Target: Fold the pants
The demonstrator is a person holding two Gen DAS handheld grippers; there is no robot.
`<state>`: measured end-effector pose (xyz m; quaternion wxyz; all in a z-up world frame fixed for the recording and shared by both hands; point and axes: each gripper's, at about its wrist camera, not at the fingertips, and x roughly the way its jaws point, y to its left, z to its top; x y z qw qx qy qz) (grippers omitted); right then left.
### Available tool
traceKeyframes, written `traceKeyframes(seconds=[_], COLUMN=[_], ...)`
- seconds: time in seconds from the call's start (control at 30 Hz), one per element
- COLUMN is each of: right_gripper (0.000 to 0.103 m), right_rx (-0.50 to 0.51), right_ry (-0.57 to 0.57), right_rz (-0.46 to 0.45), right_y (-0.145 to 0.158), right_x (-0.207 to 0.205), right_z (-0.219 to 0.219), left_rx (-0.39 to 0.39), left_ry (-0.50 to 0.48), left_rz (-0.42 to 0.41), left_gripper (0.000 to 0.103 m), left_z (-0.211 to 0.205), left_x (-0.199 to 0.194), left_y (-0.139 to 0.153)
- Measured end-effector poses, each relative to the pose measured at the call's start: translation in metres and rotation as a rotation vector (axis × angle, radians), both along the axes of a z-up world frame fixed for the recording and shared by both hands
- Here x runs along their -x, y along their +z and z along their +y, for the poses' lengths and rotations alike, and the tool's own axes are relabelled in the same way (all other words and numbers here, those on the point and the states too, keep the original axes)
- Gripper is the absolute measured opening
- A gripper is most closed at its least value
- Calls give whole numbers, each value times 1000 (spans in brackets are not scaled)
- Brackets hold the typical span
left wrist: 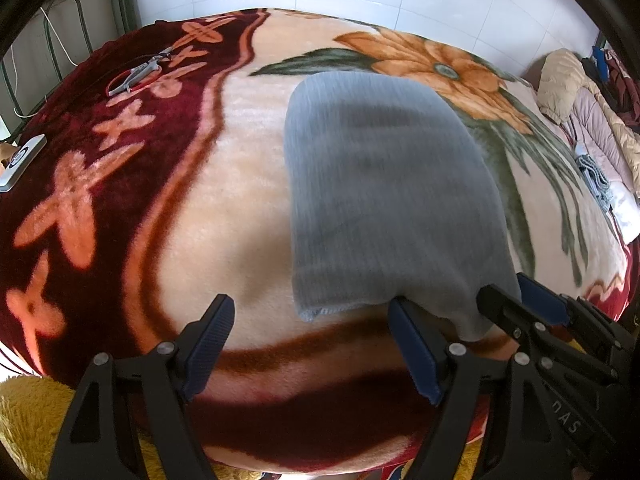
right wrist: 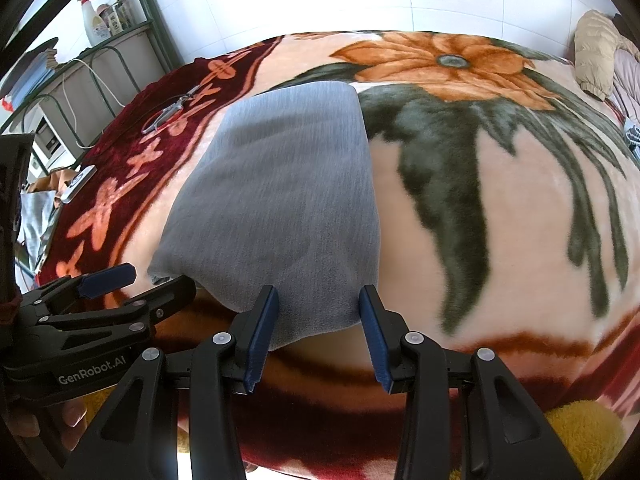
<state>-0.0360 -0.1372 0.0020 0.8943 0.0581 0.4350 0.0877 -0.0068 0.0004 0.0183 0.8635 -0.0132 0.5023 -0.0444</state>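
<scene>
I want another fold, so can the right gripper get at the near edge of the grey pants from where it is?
Probably yes: the right gripper is open, its fingers straddling the near edge of the grey pants, nothing between.

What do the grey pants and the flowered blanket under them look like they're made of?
The pants look like a soft knit, probably cotton jersey or fleece: matte heathered grey with fine ribbing and a limp drape. The blanket looks like plush synthetic fleece, with a fuzzy, slightly shiny pile and a blurry-edged printed flower. Neither fibre is certain.
</scene>
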Motion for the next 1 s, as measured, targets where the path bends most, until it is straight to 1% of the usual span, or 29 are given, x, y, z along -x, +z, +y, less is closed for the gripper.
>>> traceKeyframes(seconds=[1.0], right_gripper=[43], right_rx=[1], right_ry=[1], right_rz=[0], right_y=[-2], right_x=[0], right_z=[0], left_rx=[1], left_ry=[1], left_rz=[4], left_gripper=[83], left_z=[-1], left_x=[0], left_y=[-2])
